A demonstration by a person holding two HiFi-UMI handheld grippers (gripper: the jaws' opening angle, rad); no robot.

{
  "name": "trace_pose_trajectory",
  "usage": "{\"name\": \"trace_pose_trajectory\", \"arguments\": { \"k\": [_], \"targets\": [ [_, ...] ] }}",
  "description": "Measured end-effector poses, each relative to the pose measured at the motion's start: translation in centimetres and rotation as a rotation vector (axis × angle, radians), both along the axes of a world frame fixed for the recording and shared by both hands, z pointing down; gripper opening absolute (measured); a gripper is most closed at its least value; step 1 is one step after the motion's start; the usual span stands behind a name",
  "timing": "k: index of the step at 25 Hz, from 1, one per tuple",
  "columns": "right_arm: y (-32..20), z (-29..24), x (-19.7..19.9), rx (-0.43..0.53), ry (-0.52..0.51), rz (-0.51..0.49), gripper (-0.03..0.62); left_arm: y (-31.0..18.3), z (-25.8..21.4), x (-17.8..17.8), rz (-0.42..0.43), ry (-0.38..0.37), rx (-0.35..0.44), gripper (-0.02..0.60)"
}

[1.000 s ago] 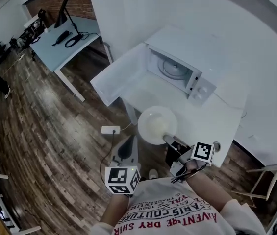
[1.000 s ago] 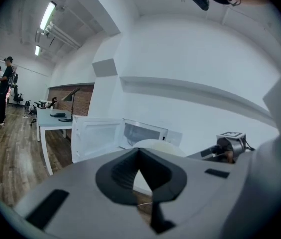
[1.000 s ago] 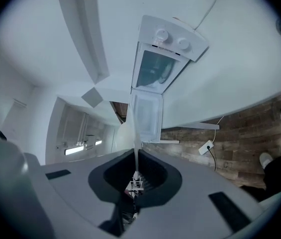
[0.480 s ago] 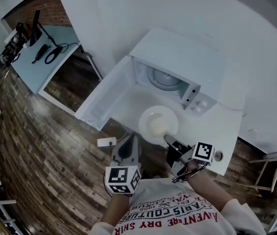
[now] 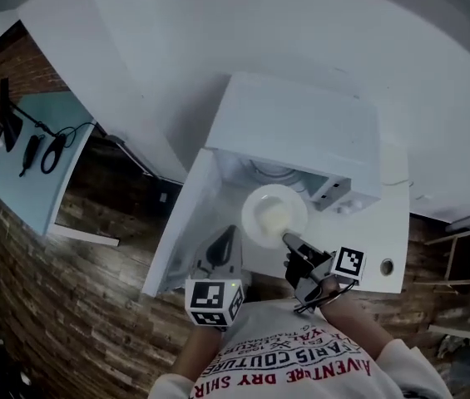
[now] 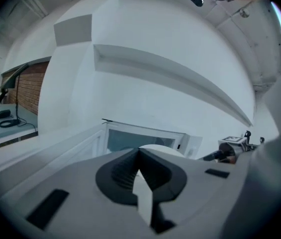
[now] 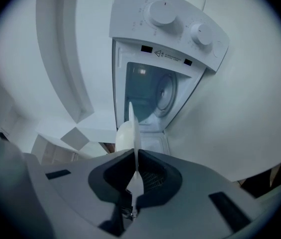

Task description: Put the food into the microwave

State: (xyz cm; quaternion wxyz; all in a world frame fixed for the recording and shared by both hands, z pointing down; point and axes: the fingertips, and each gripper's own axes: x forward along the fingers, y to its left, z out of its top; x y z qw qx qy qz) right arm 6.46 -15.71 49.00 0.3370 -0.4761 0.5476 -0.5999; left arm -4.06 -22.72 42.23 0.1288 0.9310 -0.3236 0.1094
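A white plate (image 5: 274,214) with a pale lump of food (image 5: 274,217) hangs just in front of the open microwave (image 5: 301,135), level with its mouth. My right gripper (image 5: 287,241) is shut on the plate's near rim. In the right gripper view the plate (image 7: 133,126) stands edge-on between the jaws of that gripper (image 7: 136,156), with the food (image 7: 123,136) to its left and the lit cavity with its glass turntable (image 7: 164,91) straight ahead. My left gripper (image 5: 223,248) is shut and empty, left of the plate above the open door (image 5: 186,223). Its jaws meet in the left gripper view (image 6: 139,152).
The microwave stands on a white table (image 5: 394,223) against a white wall. Its two knobs (image 7: 162,11) sit beside the cavity. A light blue desk (image 5: 31,169) with cables stands at the far left on the wooden floor (image 5: 68,306). A chair (image 5: 459,260) is at the right.
Both grippers and the plate have come closer to the microwave. The plate, held out over the table's front before, now hangs at the cavity mouth. The right gripper's grip is unchanged.
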Motion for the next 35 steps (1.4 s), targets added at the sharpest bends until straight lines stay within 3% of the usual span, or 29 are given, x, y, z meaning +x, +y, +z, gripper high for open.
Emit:
{"name": "trace_pose_trajectory", "arguments": {
  "k": [6, 13, 16, 20, 35],
  "targets": [
    [-2.6, 0.6, 0.8, -0.006, 0.002, 0.145, 0.023, -3.1, 1.0, 2.1, 0.158, -0.022, -0.018, 0.003],
    [-4.2, 2.3, 3.2, -0.033, 0.020, 0.231, 0.023, -3.5, 2.8, 5.2, 0.253, -0.047, -0.065, 0.003],
    [-5.1, 3.2, 4.6, -0.030, 0.053, 0.249, 0.023, -4.4, 3.8, 6.2, 0.260, -0.070, -0.061, 0.003],
    [-6.2, 4.8, 5.5, -0.045, 0.023, 0.264, 0.023, -6.0, 5.5, 6.8, 0.245, -0.123, -0.038, 0.003],
    [-11.5, 9.4, 10.4, -0.032, -0.032, 0.393, 0.023, -6.0, 9.6, 8.9, 0.256, -0.163, -0.101, 0.003]
  ]
}}
